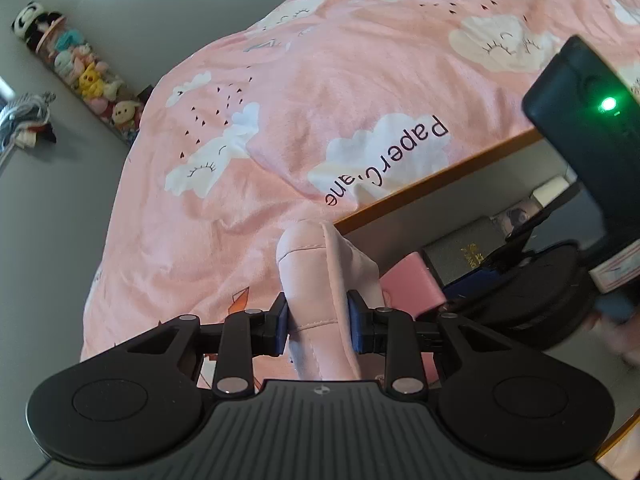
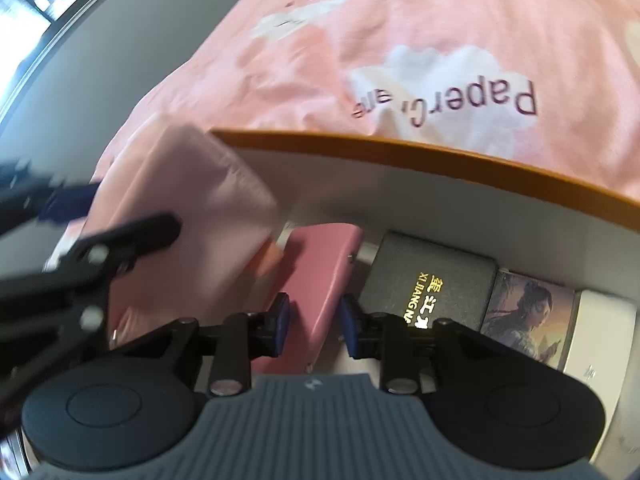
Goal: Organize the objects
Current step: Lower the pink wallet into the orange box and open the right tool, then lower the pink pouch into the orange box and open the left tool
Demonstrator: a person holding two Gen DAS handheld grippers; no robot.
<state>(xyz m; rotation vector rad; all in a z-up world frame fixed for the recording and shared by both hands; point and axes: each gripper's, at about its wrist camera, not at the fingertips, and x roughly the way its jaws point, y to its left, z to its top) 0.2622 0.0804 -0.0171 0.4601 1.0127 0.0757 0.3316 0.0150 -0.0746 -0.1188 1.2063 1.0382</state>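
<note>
My left gripper is shut on a pale pink fabric pouch, its blue pads pressing both sides, and it holds the pouch over the pink bedspread beside the box's corner. In the right wrist view the same pouch hangs at the left edge of a white box with an orange rim. My right gripper reaches into that box. A dusty-pink flat case lies between its jaws, with a thin gap at the right pad, so it is open.
Beside the case, the box holds a dark grey box with gold lettering, a painted picture card and a white box. The cloud-print bedspread fills the background. A clear tube of plush toys stands far left.
</note>
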